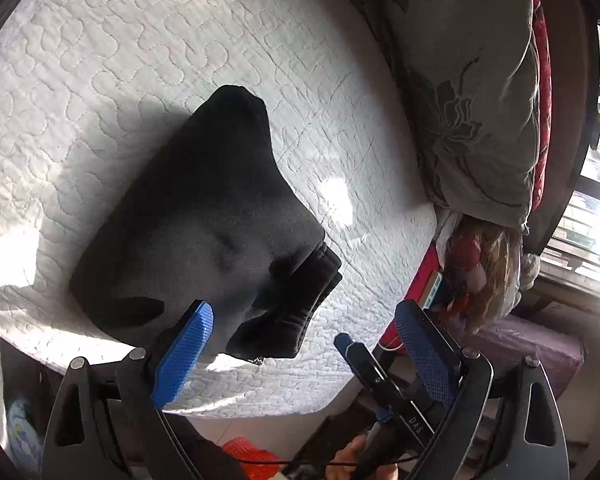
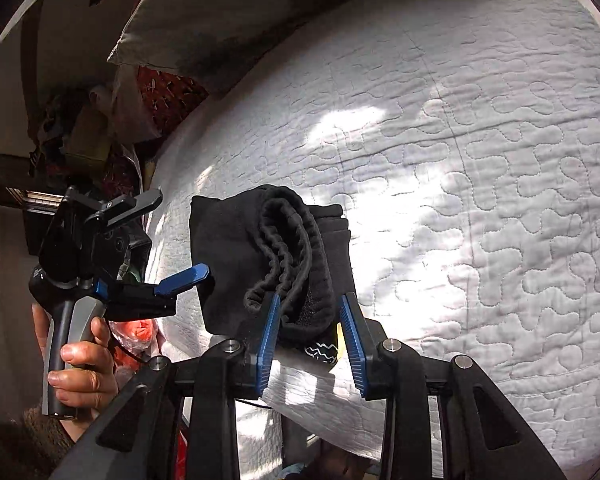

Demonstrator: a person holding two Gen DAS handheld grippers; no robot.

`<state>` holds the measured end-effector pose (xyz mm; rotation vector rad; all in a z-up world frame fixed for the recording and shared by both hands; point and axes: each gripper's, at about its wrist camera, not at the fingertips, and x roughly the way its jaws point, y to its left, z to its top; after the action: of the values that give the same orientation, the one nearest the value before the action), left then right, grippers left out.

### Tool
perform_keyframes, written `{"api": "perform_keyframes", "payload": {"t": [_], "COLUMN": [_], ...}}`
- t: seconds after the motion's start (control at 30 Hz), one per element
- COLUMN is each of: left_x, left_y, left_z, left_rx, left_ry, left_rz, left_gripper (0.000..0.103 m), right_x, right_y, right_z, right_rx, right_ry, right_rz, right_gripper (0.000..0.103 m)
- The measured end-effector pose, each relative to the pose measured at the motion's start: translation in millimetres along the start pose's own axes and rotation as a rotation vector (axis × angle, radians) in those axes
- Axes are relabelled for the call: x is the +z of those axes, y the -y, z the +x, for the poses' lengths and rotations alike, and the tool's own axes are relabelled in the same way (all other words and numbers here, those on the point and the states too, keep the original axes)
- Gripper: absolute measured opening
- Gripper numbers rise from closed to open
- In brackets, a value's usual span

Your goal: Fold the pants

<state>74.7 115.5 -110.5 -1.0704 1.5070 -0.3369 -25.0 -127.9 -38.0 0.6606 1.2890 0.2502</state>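
Lying folded into a thick dark bundle, the black pants (image 1: 204, 216) are sitting near the front edge of the white quilted mattress (image 1: 148, 60), with the gathered waistband (image 2: 288, 248) curling toward the right gripper (image 2: 310, 320). That gripper is reaching in level from the bed's edge, its blue pads (image 2: 269, 344) standing a moderate way apart with the waistband end lying between them; whether either pad is touching the cloth I cannot tell. The left gripper (image 1: 304, 328) is hovering just off the mattress corner beside the bundle, jaws spread wide and holding nothing, one blue pad (image 1: 184, 352) overlapping the pants' near edge in its own view. In the right wrist view a bare hand (image 2: 82, 368) is wrapping around the left tool's grey handle (fingers curled, thumb side toward the camera). Beyond the pants the quilt is stretching away in sun patches, while a grey floral pillow (image 1: 472, 80) is resting along the far side. An orange basket (image 1: 252, 458) is showing below the bed edge.
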Motion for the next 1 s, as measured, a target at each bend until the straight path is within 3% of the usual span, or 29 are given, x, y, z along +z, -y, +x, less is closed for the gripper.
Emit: {"api": "perform_keyframes", "payload": {"t": [0.03,0.13,0.3,0.43,0.5,0.57,0.6,0.8,1.0], "left_x": [-15.6,-54.2,-84.6,-107.6,-116.1,-116.3,-112.7,-115.2,-119.9], "left_y": [-6.3,-20.4,-19.0,0.4,2.2,-2.4,-6.6,-30.7,-71.1], "left_z": [-0.2,19.4,53.5,56.1,58.1,62.8,61.6,32.8,19.4], "left_rx": [-0.018,-0.036,0.078,0.237,0.260,0.213,0.182,0.003,-0.114], "left_ry": [0.010,-0.018,-0.023,0.077,0.117,0.107,0.100,0.158,0.152], "left_rz": [-0.021,-0.048,0.025,0.172,0.194,0.151,0.118,-0.085,-0.350], "left_gripper": [0.097,0.096,0.089,0.089,0.089,0.082,0.074,0.073,0.073], "right_x": [10.1,37.6,65.8,66.6,64.2,64.1,64.4,66.8,69.7], "right_y": [-1.6,-12.2,-27.6,-26.3,-24.3,-22.8,-21.0,0.1,8.8], "right_z": [0.2,18.3,64.1,82.0,84.9,88.6,89.1,92.1,96.3], "right_rx": [0.011,0.060,0.036,0.034,0.036,0.055,0.066,0.178,0.203], "right_ry": [0.007,-0.022,-0.124,-0.214,-0.253,-0.280,-0.285,-0.354,-0.371], "right_rz": [-0.007,-0.031,-0.078,-0.095,-0.112,-0.119,-0.113,0.026,0.066], "right_gripper": [0.052,0.059,0.059,0.059,0.059,0.058,0.058,0.058,0.055]}}
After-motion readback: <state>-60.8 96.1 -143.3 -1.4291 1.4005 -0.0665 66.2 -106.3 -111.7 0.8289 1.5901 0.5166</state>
